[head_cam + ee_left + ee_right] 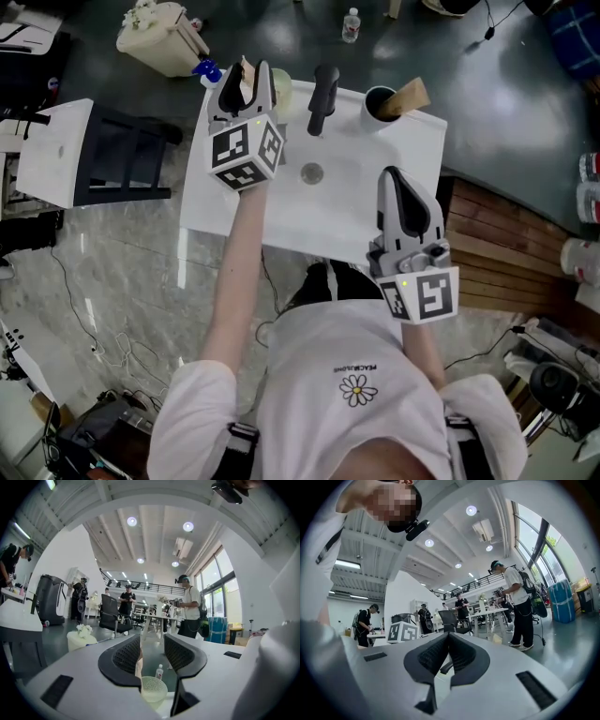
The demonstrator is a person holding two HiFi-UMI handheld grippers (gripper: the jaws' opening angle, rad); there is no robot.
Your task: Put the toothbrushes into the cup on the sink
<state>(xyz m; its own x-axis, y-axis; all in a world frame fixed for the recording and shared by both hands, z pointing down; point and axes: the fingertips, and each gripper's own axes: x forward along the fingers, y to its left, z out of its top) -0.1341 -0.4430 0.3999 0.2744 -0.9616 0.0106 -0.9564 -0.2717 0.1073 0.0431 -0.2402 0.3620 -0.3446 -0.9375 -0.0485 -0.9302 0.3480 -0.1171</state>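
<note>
A white sink stands below me with a pale green cup at its back left corner. My left gripper hovers right over that cup, and a beige toothbrush shows between its jaws. In the left gripper view the jaws of the left gripper stand apart. The thin toothbrush handle lies along the left pad, pointing down at the cup. My right gripper hangs over the sink's front right, shut with nothing in it.
A black faucet rises at the sink's back, with the drain in the basin. A second cup at the back right holds a brown wooden piece. A cream bin and a bottle stand on the floor behind.
</note>
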